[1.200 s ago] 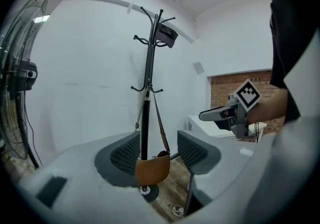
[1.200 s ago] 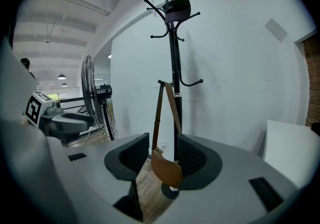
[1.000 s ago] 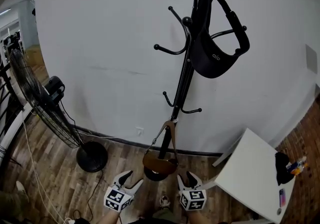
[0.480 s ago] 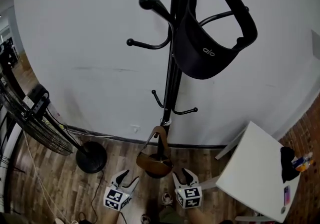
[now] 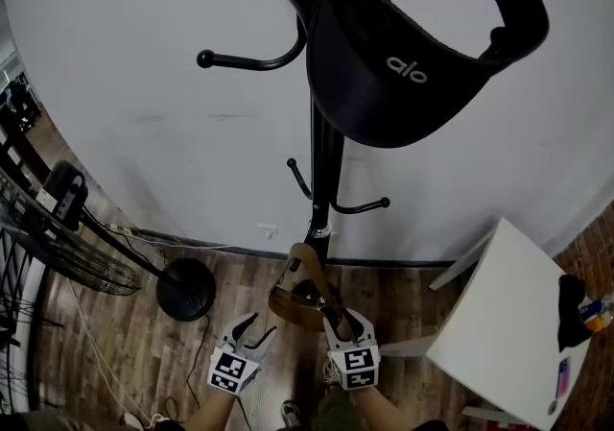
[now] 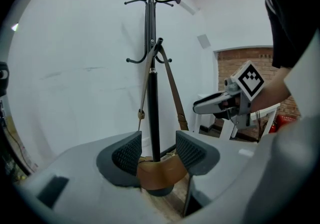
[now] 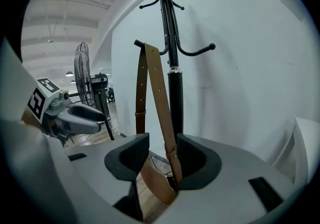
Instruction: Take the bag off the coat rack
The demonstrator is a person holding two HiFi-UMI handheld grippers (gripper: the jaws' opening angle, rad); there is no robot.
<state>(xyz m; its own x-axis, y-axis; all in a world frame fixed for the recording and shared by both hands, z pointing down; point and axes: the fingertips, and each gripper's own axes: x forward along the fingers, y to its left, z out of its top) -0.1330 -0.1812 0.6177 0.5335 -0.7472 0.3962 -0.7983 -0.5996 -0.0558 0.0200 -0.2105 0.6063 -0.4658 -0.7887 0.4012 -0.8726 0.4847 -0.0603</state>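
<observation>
Your left gripper point(image 6: 157, 150) has its jaws wide apart. They have just been closing a little, and the pads press on nothing. In the left gripper view, the body of the brown bag point(image 6: 156, 174) and the pole of the coat rack point(image 6: 151, 103) show in the gap, beyond the tips.

Your right gripper point(image 7: 162, 155) also has its jaws apart. The strap point(image 7: 159, 98) runs down through the gap, close to the pad on the right of that view. Whether it touches that pad cannot be told.

In the head view, the two grippers flank the brown bag. It hangs by its strap from a low hook, with its body near the foot of the rack above the wooden floor point(image 5: 115, 343). A black bag point(image 5: 384, 64) hangs from the upper hooks. A fan point(image 5: 58, 237) stands at the left and a white table point(image 5: 508, 314) at the right.
</observation>
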